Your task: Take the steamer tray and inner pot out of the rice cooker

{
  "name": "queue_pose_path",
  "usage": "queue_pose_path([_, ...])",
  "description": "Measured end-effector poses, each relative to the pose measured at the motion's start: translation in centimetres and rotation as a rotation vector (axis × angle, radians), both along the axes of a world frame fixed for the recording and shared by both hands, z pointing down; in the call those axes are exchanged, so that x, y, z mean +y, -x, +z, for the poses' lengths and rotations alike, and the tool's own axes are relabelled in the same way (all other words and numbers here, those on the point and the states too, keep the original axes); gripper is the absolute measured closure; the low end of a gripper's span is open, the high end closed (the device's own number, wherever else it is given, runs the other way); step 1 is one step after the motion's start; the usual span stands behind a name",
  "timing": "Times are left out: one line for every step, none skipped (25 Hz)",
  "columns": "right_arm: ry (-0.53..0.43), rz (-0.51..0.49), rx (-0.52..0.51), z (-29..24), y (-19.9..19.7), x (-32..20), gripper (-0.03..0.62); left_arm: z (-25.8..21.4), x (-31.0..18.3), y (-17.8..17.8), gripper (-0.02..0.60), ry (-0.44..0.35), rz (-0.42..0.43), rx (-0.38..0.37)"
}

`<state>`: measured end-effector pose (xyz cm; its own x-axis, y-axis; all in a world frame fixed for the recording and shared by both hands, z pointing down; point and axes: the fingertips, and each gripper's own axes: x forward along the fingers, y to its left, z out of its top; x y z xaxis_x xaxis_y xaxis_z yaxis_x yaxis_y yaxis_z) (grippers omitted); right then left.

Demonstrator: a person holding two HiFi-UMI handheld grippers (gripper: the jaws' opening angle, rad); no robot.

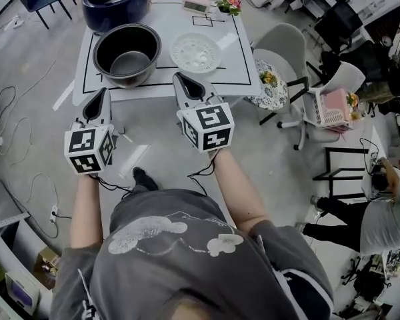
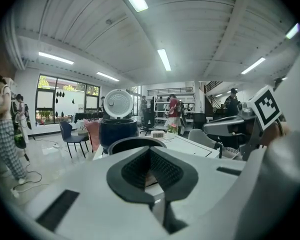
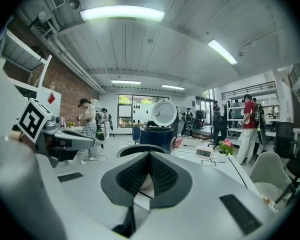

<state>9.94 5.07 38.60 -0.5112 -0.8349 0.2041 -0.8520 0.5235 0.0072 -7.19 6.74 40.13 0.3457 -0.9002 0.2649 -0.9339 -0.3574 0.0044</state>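
The rice cooker (image 1: 117, 2) is dark blue and round. It stands at the far left corner of the white tabletop (image 1: 240, 62). Its round white lid (image 2: 118, 104) stands up, so the cooker is open. The inner pot (image 1: 127, 53) is out of it. It is a dark grey bowl, upright, with nothing inside, just in front of the cooker near the left edge. The steamer tray (image 1: 195, 52) is white, round and shallow, with tiny dots all over. It lies flat just to the right of the pot, not touching it.
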Motion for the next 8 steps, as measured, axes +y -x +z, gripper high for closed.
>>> queue_pose_path([0.001,-0.005,0.0,0.0,0.1,0.0,0.568,0.2,0.0,-0.1,0.575,0.003,0.001,0.003])
queue_pose_path([0.001,-0.011,0.0,0.1,0.2,-0.1,0.568,0.3,0.0,-0.2,0.575,0.006,0.003,0.007])
queue_pose_path([0.001,-0.017,0.002,0.1,0.3,-0.1,0.568,0.4,-0.1,-0.3,0.574,0.01,0.004,0.01])
queue_pose_path([0.002,-0.021,0.003,0.1,0.4,-0.2,0.568,0.6,-0.2,-0.2,0.574,0.014,0.005,0.011])
queue_pose_path([0.003,-0.024,0.004,0.2,0.5,-0.4,0.568,0.8,-0.3,-0.2,0.575,0.018,0.005,0.011])
queue_pose_path([0.004,-0.026,0.004,0.3,0.6,-0.6,0.568,1.0,-0.5,-0.1,0.574,0.022,0.004,0.009])
queue_pose_path([0.005,-0.026,0.004,0.3,0.6,-0.8,0.568,1.2,-0.8,0.0,0.575,0.025,0.004,0.006])
queue_pose_path([0.005,-0.026,0.005,0.4,0.6,-1.1,0.568,1.4,-1.0,0.1,0.575,0.029,0.003,0.004])
